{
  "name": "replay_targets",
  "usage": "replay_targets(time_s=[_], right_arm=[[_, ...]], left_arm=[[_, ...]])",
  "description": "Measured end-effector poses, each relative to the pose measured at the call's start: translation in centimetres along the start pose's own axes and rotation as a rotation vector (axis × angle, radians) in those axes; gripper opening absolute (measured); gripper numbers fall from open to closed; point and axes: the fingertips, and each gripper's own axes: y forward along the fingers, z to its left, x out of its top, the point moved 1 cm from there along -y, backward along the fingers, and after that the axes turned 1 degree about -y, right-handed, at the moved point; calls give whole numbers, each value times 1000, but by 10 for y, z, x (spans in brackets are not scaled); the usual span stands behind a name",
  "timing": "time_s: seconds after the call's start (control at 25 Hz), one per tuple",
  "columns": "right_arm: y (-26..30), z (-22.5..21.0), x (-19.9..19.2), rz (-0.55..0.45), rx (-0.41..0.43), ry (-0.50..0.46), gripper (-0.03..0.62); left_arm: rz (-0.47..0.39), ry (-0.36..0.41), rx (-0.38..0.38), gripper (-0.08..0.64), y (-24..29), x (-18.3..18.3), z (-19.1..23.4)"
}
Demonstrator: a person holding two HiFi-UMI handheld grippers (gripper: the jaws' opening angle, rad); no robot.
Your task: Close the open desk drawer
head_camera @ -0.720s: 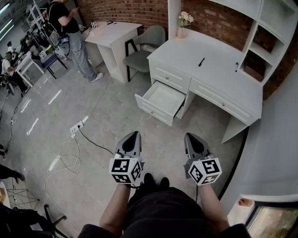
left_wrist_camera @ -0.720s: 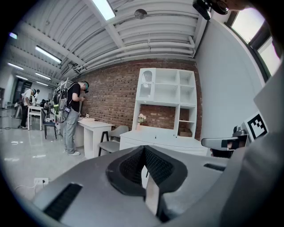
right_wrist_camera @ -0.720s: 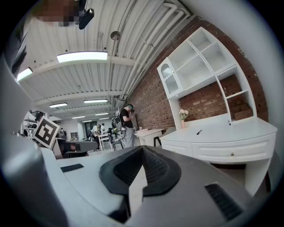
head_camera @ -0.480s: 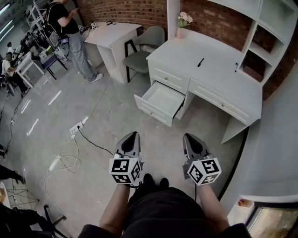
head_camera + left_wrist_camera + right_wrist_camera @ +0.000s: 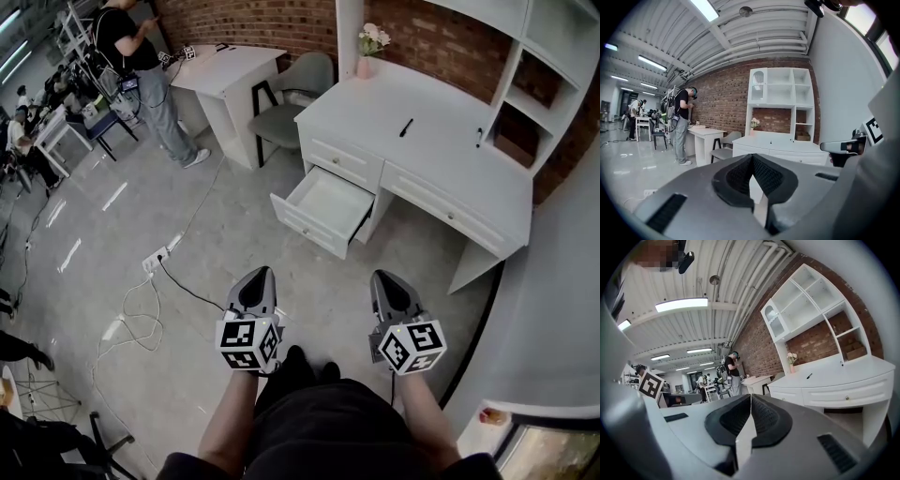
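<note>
Nothing of the closing is showing as done yet. The white wooden desk drawer [image 5: 323, 204] is standing pulled far out from the left end of the white desk with a shelf unit [image 5: 427, 141], below that end's shut upper drawer. Its pale inside is lying bare to the head view, with nothing visible in it. The long drawer towards the desk's right end is sitting flush.

The person is holding both tools low over the grey concrete floor [image 5: 187, 253], well apart from the drawer's front panel. The left gripper [image 5: 257, 276] is pointing forward with its jaws clenched on nothing, the dark ribbed pads meeting at the tips in its own view. The right gripper [image 5: 384, 277] is doing the same, jaws pressed together and empty. Neither is touching the desk.

So the whole job is looking as if it is waiting: walking up to the desk's front left corner, setting a gripper against the drawer front, and pushing it in until it is lying level with its neighbours. A small black pen [image 5: 405, 126] and a pink vase of flowers [image 5: 364, 64] are resting on the desk top, clear of the drawer's path.
</note>
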Motion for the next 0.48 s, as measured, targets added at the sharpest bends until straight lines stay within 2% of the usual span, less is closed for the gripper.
replay_targets(time_s=[0.28,0.48], right_arm=[[24,-8,-1,12,2,13,5],[50,-15,-5,29,-7,28,5]], left_arm=[[10,22,21,9,17,3,12],[20,8,28,9,38,-3,30]])
